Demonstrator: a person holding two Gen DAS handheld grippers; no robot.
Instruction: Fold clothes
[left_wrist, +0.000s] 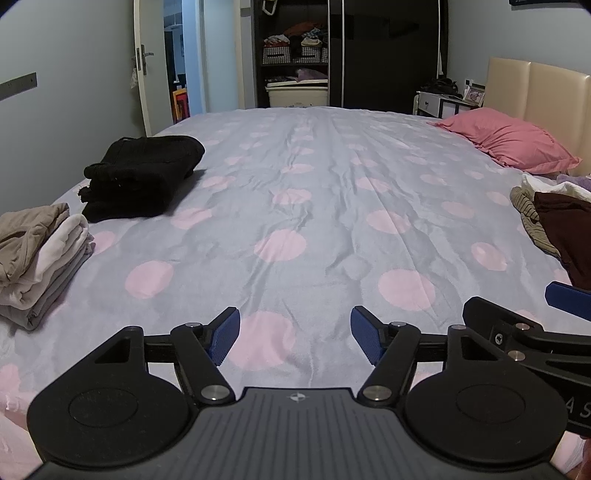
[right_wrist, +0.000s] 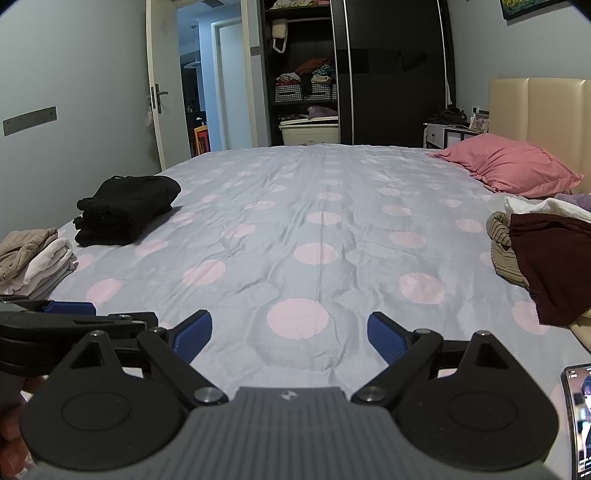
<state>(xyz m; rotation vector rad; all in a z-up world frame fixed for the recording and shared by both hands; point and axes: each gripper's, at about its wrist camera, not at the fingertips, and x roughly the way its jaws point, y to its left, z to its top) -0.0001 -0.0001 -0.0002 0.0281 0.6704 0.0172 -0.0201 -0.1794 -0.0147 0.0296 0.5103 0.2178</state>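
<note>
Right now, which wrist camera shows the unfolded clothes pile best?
The right wrist view: the unfolded clothes pile shows its maroon, striped and white garments. The left wrist view crops it at the frame edge.

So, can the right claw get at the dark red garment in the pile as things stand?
Probably yes. The right claw is open and empty, and the dark red garment lies on top of the pile to its right, with only bare bedsheet between them.

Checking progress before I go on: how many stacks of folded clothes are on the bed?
2, both on the left side: a black stack farther back, and a beige-and-white stack nearer the edge. Unfolded clothes lie heaped at right.
</note>
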